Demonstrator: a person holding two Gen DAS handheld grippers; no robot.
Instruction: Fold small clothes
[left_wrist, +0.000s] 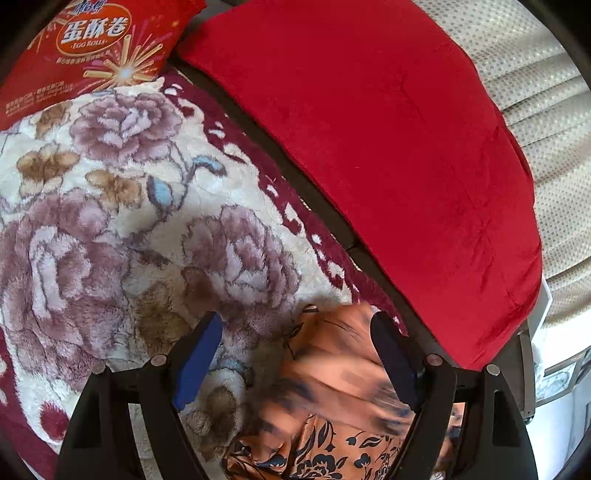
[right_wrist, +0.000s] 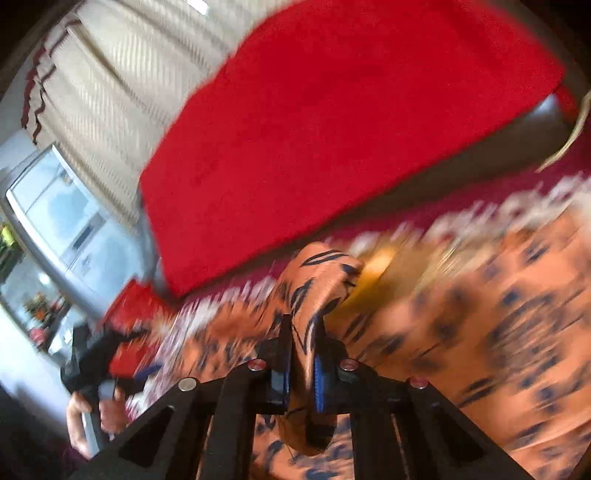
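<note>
1. The right gripper (right_wrist: 301, 354) has its fingers pinching a raised fold of the orange garment (right_wrist: 480, 314), which is printed with dark blue flowers and strokes.
2. The pinched fold stands up between the blue pads and curls over above them; the rest of the garment lies spread on the floral blanket (left_wrist: 110, 229).
3. The left gripper (left_wrist: 295, 354) has its fingers spread wide, with nothing between the pads.
4. In the left wrist view one end of the garment lies under that gripper, nearer its right finger (left_wrist: 395, 362); the cloth looks free of both fingers, though blur makes contact hard to judge.
5. The blanket is cream with mauve and brown roses and a dark red border (left_wrist: 288, 206).
6. Along that border runs a red cushion (left_wrist: 388, 155), propped against a pale dotted curtain (left_wrist: 546, 122).
7. A red egg-roll bag (left_wrist: 88, 55) sits at the blanket's far corner.
8. In the right wrist view a hand (right_wrist: 94, 417) grips the left gripper's handle at the lower left, near the garment's edge.
9. Beyond it stands a window (right_wrist: 59, 218).
</note>
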